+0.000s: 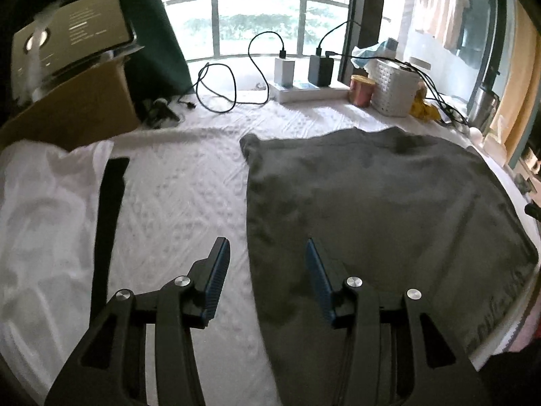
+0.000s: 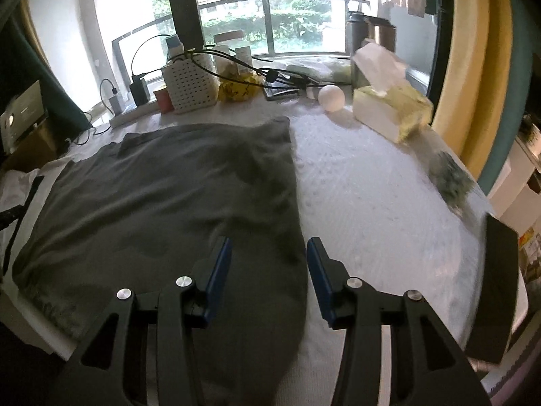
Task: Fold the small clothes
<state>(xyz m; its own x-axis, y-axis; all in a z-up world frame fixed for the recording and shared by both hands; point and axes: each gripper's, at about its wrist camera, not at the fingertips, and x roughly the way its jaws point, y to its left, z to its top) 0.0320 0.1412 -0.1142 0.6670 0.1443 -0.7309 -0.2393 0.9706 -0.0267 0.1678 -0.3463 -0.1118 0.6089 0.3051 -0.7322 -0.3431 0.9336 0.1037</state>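
A dark grey garment (image 1: 378, 203) lies spread flat on the white quilted surface (image 1: 182, 203). My left gripper (image 1: 265, 247) hangs open above the garment's left edge, with nothing between its blue pads. In the right wrist view the same grey garment (image 2: 162, 203) fills the left half. My right gripper (image 2: 268, 245) is open above the garment's right edge, and its jaws are empty too. A white garment (image 1: 44, 203) with a black band (image 1: 110, 216) lies at the far left.
Along the window sill stand chargers with black cables (image 1: 216, 84), a white lattice basket (image 1: 394, 88), a pink cup (image 1: 361, 89), a white ball (image 2: 331, 98) and a tissue box (image 2: 389, 105). A cardboard box (image 1: 77, 108) sits back left. A black flat object (image 2: 497, 287) lies at right.
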